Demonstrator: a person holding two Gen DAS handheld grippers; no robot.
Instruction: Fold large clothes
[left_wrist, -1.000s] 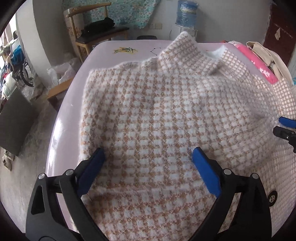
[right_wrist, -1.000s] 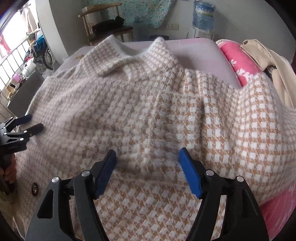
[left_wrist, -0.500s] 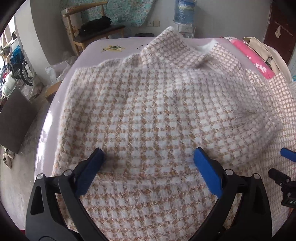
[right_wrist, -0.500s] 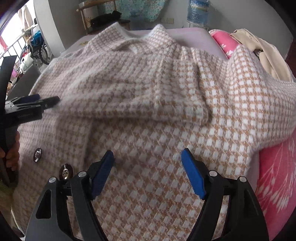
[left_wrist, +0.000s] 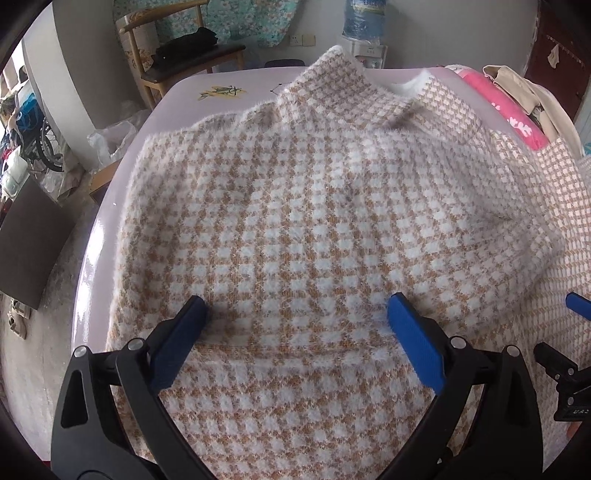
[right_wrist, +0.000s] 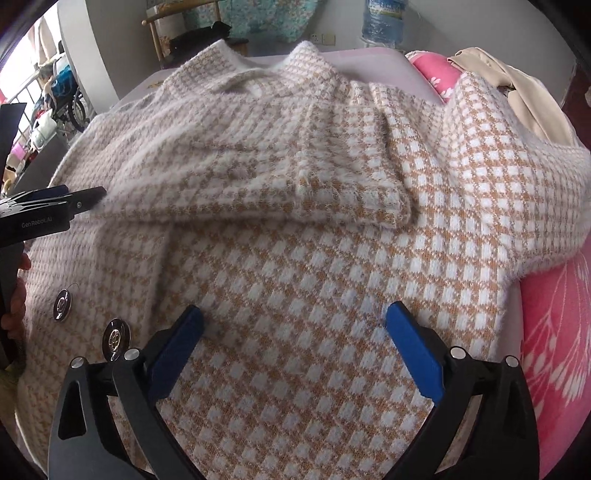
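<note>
A fuzzy tan-and-white checked coat (left_wrist: 314, 221) lies spread over the pale lilac table (left_wrist: 173, 107), collar at the far end. One sleeve (right_wrist: 332, 192) is folded across the body, its cuff near the middle. Two metal buttons (right_wrist: 116, 336) show at the near left. My left gripper (left_wrist: 297, 301) stands open just above the cloth, nothing pinched between its blue pads. My right gripper (right_wrist: 294, 309) hovers over the coat's lower part; its jaws are opening wide and hold nothing. Each gripper shows at the edge of the other's view: the left gripper (right_wrist: 55, 203), the right gripper (left_wrist: 576, 306).
A pink patterned blanket (right_wrist: 554, 332) and a beige garment (right_wrist: 517, 92) lie along the table's right side. A wooden chair (left_wrist: 184, 48) and a water bottle (left_wrist: 364, 18) stand behind the table. Floor clutter sits to the left.
The right gripper's jaws have spread wider and it has drawn back toward the coat's lower part. The sleeve now lies folded across the body. The left gripper has shifted a little.
</note>
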